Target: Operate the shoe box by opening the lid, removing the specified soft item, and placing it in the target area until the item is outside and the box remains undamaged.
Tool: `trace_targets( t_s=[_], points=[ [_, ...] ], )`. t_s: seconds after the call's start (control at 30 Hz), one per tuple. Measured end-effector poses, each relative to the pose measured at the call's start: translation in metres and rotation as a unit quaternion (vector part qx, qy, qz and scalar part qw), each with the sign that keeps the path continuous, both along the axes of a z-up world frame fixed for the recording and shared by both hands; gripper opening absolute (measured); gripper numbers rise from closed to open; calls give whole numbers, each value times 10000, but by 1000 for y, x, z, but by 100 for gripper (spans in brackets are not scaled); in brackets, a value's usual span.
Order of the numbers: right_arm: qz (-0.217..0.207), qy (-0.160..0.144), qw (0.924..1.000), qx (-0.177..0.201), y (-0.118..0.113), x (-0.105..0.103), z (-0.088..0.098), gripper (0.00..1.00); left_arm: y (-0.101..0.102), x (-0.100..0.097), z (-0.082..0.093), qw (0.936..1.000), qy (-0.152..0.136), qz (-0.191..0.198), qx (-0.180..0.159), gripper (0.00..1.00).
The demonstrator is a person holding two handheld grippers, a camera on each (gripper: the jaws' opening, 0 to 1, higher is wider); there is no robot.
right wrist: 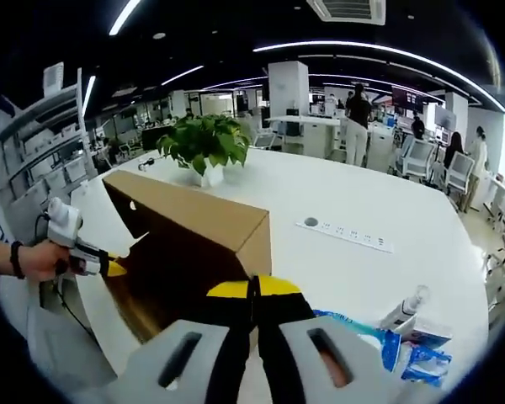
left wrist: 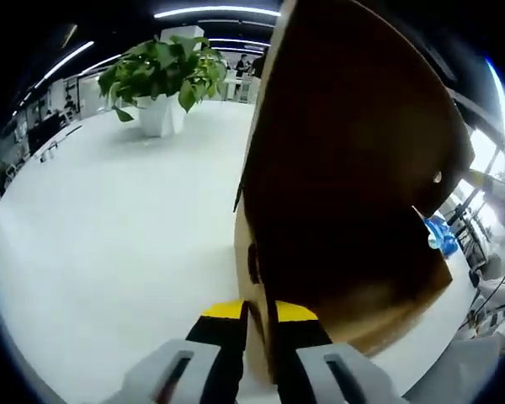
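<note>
Cardboard is the weak point: the shoe box (right wrist: 189, 244) lies at centre left of the right gripper view on the white table (right wrist: 379, 210), and the left gripper (right wrist: 109, 268), held by a hand (right wrist: 35, 261) at the left edge, appears to pinch the box's near edge. In the left gripper view its yellow-tipped jaws (left wrist: 257, 316) stand almost together around a thin brown panel, probably the lid (left wrist: 353, 168), which rears up across the right half. Pulling that panel too hard or twisting it could crease or tear its hinge, or drag the light box across the table. The right gripper (right wrist: 254, 295) has its jaws closed together with nothing visible between them, just before the box. The soft item cannot be seen. The right gripper view alone gives the box's whole outline, a blue packet (right wrist: 404, 349) at lower right and people in the background; the left gripper view shows the grip itself and a potted plant (left wrist: 164, 80) at upper left.
</note>
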State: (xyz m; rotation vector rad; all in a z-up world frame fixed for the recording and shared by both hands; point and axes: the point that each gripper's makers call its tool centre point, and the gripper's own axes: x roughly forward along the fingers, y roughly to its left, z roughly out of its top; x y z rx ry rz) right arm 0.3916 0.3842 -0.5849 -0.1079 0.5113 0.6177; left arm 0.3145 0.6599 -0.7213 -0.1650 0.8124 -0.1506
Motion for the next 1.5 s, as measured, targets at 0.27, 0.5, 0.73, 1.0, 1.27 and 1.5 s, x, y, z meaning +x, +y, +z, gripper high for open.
trace_targets(
  t_s=[0.27,0.5,0.73,1.0,1.27,1.5],
  points=[
    [-56,-14,10000,43,-2,-8,-8,0,1,-4,1,9998,-69,-85,-175,12],
    [-88,-33,9999,36,-3,-22,-16,0,5,-12,18,9986,-368,-362,77,13],
    [-149,57,9998,83,-5,-39,-28,0,9,-19,42,9967,-672,-442,71,13],
    [-255,226,9993,144,-10,-55,-42,0,1,-23,55,9942,-831,-684,-39,12],
    [-319,401,9986,164,-16,-71,-57,0,-5,-24,62,9926,-952,-746,-97,8],
    [-494,626,9957,465,-16,-79,-68,0,-3,-28,63,9927,-949,-734,-96,7]
  ],
)
